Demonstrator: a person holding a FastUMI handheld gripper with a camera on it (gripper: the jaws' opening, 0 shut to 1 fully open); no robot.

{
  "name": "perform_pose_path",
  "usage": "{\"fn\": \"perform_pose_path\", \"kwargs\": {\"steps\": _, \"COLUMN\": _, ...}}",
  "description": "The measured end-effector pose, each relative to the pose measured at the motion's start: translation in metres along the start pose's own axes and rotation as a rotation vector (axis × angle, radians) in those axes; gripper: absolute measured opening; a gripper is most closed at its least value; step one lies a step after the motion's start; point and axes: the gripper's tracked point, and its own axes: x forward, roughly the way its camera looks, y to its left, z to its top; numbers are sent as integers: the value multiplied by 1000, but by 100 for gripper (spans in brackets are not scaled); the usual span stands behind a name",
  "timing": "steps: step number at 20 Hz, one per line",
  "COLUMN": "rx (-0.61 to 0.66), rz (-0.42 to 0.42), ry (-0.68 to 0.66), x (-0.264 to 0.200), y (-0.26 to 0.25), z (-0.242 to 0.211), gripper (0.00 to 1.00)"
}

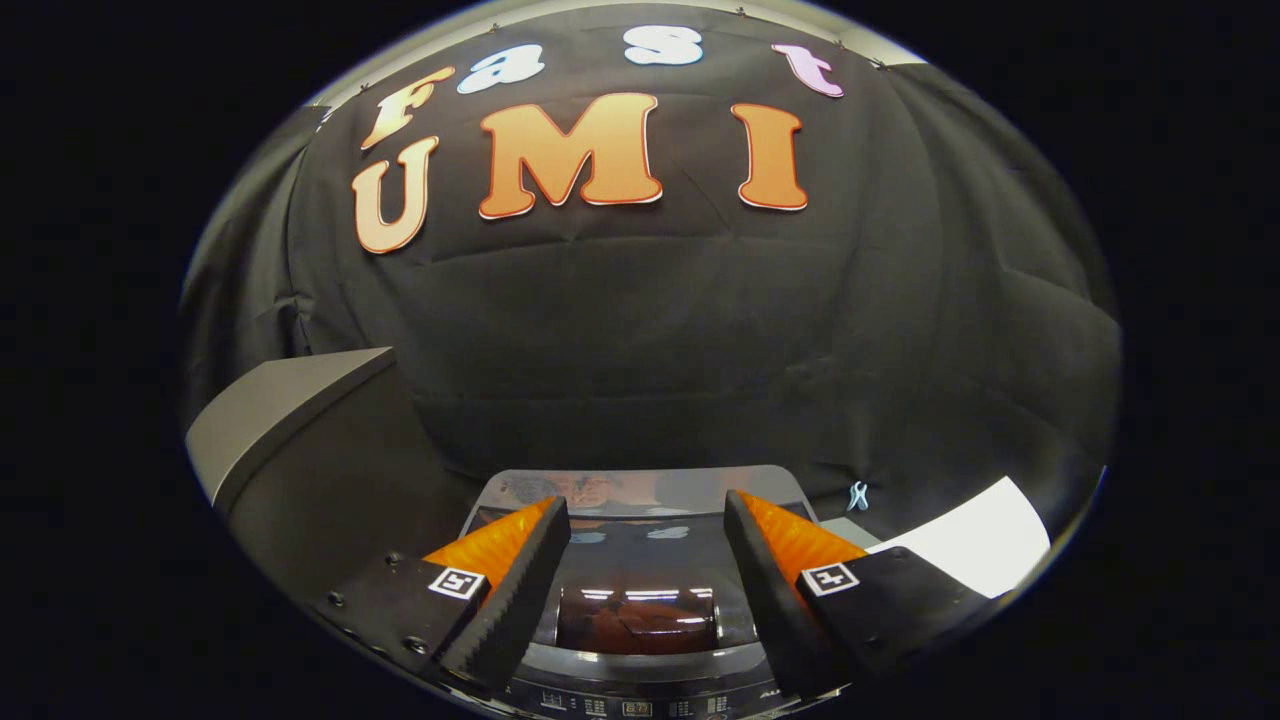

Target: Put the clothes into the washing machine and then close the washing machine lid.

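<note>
The washing machine (640,690) stands right below me, its control panel nearest to me. Its glossy lid (640,500) lies flat on top and mirrors the booth wall. A dark window (635,620) in the lid shows a reddish shape; I cannot tell whether that is cloth or a reflection. My gripper (647,520) hovers just above the lid, open, with its fingers wide apart and nothing between them. One fingertip (545,530) is over the lid's left side, the other (745,525) over its right side.
A grey box (290,400) with a slanted top stands close on the machine's left. To the right, beyond the finger, lies a white sheet (975,545). A small pale clip (857,495) hangs on the black cloth behind the machine.
</note>
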Motion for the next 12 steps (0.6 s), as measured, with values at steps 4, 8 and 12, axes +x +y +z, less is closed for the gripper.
{"fn": "perform_pose_path", "kwargs": {"steps": 4, "rx": 26, "rz": -3, "ry": -71, "x": -29, "y": -2, "z": 24, "gripper": 99}}
{"fn": "perform_pose_path", "kwargs": {"steps": 8, "rx": 19, "rz": -10, "ry": -136, "x": -74, "y": -6, "z": 49, "gripper": 99}}
{"fn": "perform_pose_path", "kwargs": {"steps": 12, "rx": 5, "rz": -4, "ry": -212, "x": -127, "y": -4, "z": 76, "gripper": 99}}
